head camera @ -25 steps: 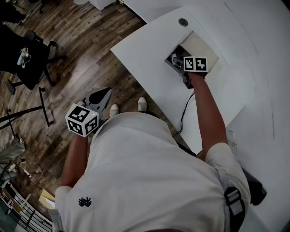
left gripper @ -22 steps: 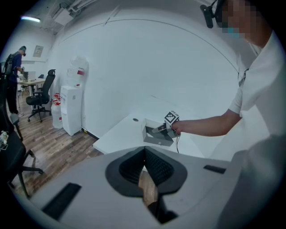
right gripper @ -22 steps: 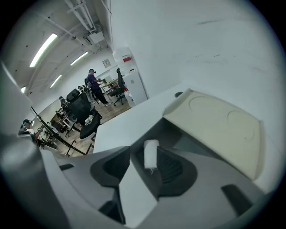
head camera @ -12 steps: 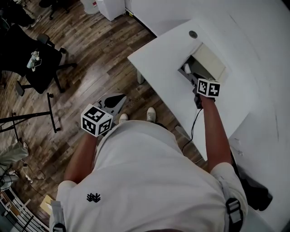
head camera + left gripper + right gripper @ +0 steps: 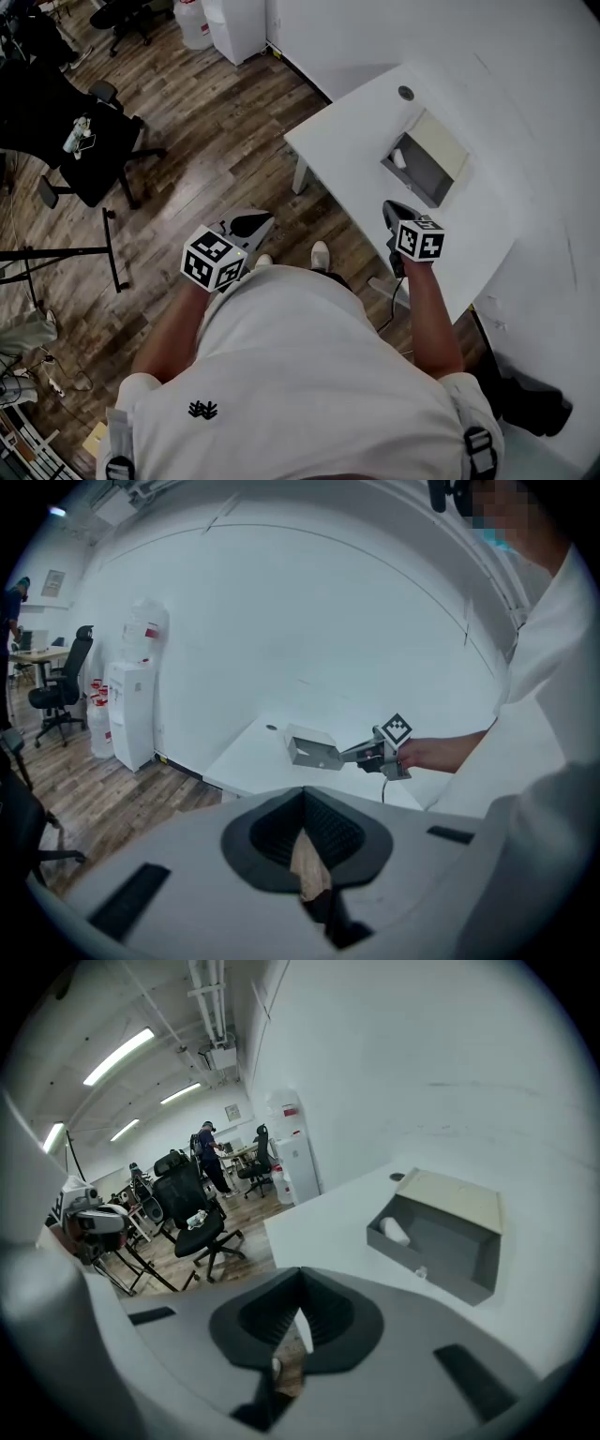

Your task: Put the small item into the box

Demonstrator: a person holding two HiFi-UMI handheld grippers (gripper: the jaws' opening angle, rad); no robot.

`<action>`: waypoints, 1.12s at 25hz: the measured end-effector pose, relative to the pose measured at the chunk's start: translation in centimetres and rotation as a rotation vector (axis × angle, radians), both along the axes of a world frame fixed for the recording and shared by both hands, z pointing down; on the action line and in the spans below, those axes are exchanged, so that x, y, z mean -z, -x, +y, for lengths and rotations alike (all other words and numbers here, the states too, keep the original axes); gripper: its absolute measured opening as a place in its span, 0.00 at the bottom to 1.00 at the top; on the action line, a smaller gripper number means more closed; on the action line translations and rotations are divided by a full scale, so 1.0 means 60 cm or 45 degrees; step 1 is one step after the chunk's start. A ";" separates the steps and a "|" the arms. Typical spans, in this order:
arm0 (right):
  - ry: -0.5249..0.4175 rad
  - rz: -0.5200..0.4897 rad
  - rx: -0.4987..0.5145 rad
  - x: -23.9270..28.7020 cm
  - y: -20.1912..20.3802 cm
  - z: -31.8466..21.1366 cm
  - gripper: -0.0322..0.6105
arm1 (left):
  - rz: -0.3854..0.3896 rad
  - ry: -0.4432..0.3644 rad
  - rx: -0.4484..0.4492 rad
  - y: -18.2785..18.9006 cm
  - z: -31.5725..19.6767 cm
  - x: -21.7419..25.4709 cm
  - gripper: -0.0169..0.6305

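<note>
Small item (image 5: 395, 1231): white, lying inside box (image 5: 427, 180), at the box's L end, close to the end wall. Rest of box floor bare.
Box: grey, open on top, beige lid (image 5: 442, 145) folded back on far side. Sits on white table (image 5: 352, 155), near round hole (image 5: 405, 93) in tabletop.
R gripper (image 5: 388, 208): over table near its front edge, well apart from box, tips pointing toward it. Jaws clenched, pads together, nothing btwn them.
L gripper (image 5: 259, 221): off the table, over wood floor (image 5: 187, 141), beside person's torso. Jaws clenched too, empty; only floor shows thru gap below pads.
Black office chair (image 5: 89, 141) on floor, well apart to L. Water dispenser (image 5: 131, 705) against wall.
</note>
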State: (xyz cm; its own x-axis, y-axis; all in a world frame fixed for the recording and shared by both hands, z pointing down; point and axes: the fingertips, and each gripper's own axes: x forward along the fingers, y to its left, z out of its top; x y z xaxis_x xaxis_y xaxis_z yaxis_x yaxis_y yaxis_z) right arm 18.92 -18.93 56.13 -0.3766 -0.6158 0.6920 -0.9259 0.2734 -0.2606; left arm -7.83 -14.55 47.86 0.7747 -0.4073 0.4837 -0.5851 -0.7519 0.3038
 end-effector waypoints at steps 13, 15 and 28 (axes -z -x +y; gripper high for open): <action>-0.086 -0.080 0.029 0.040 0.188 0.169 0.06 | 0.000 0.029 -0.189 0.052 0.059 -0.019 0.04; -0.103 -0.061 0.046 0.048 0.200 0.185 0.06 | 0.008 0.020 -0.224 0.044 0.067 -0.016 0.04; -0.154 -0.040 0.054 0.069 0.223 0.213 0.06 | 0.032 0.006 -0.263 0.047 0.086 -0.021 0.04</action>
